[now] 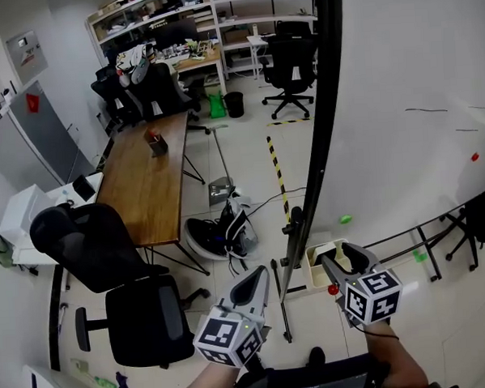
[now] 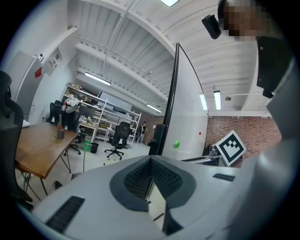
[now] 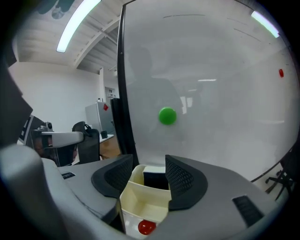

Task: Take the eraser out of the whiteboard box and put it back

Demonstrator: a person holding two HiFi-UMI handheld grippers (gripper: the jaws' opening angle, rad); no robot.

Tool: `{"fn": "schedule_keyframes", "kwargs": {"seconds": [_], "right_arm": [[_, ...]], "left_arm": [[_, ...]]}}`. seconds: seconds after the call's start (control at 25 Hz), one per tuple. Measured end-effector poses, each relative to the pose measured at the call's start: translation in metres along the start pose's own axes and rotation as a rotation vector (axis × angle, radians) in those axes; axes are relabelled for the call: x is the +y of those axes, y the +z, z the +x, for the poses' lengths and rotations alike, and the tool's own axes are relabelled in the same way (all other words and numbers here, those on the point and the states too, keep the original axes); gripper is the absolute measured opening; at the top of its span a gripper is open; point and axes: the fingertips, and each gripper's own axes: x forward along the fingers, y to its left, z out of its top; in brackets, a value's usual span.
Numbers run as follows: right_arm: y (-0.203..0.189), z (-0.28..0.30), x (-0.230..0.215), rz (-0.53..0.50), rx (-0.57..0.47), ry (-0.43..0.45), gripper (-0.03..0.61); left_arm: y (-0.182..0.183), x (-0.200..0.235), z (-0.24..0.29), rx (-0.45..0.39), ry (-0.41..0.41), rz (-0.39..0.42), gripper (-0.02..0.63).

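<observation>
Eraser (image 3: 153, 180) in box (image 3: 140, 206): right gripper view, not left

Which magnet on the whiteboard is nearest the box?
The green magnet, directly above the box; the red magnet sits far off to the upper right.

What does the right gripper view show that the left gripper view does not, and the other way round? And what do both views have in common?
Only the right gripper view: the cream box with a dark eraser in its far compartment, seen between the open jaws of the right hand-held gripper. Only the left gripper view: the wooden table, office chairs and shelves. Both: the whiteboard and its green magnet.
</observation>
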Motion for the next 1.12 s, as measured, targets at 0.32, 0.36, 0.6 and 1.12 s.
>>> {"fn": "schedule_keyframes", "kwargs": {"seconds": [0.32,0.36,0.6,1.12], "right_arm": [[-0.028,0.030,-0.011,-0.008,0.081,-0.050,0.265],[-0.031,0.033,-0.012,-0.008,0.089,-0.055,0.271],[-0.044,0.045,-0.014,-0.021,0.139,-0.086,0.279],[-0.047,0.060,-0.016,-0.048,0.189,-0.120,0.279]], "left_arm": [[-0.043,0.022,0.018,0.082,0.035,-0.009,0.030],[-0.047,0.023,0.019,0.091,0.034,-0.011,0.029],[-0.054,0.030,0.016,0.103,0.038,-0.026,0.030],[-0.054,0.032,0.017,0.104,0.036,-0.035,0.029]]}}
